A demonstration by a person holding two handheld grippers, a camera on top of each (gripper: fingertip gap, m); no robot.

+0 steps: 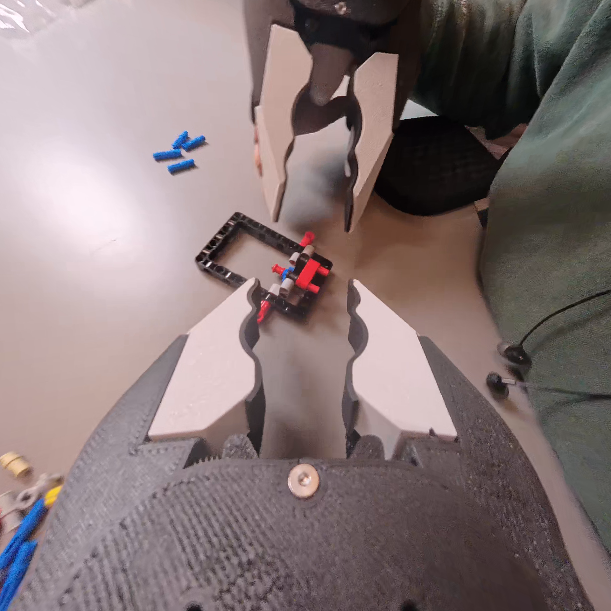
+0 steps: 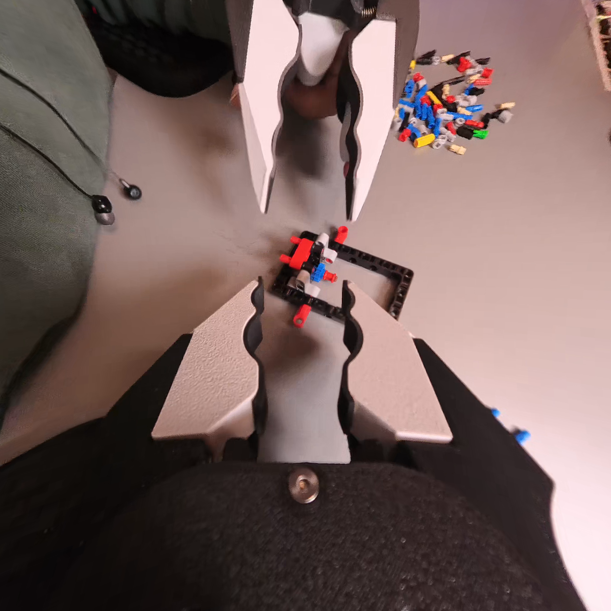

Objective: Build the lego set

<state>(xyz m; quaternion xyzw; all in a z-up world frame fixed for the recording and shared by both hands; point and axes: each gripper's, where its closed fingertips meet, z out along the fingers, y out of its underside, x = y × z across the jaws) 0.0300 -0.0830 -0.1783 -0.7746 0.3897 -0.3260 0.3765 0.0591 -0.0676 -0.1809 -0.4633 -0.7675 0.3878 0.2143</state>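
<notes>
A black rectangular Lego frame (image 1: 228,244) lies flat on the grey table, with red, grey and blue pieces (image 1: 305,272) fitted at one short end. It also shows in the right wrist view (image 2: 390,267), with the red beam (image 2: 301,253) on its left end. My left gripper (image 1: 302,284) is open and empty, its tips over the frame's near end. My right gripper (image 2: 302,284) is open and empty just short of the frame. Each gripper faces the other across the frame; the right one (image 1: 312,220) shows in the left wrist view, the left one (image 2: 305,213) in the right wrist view.
Several loose blue pins (image 1: 180,152) lie at the far left. A pile of mixed small Lego parts (image 2: 446,102) lies at the far right of the right wrist view. A person's green sleeve (image 1: 545,231) and black earbuds on cords (image 1: 512,357) hang by the table edge. My hands' fingertips stand some 5 centimetres from each other.
</notes>
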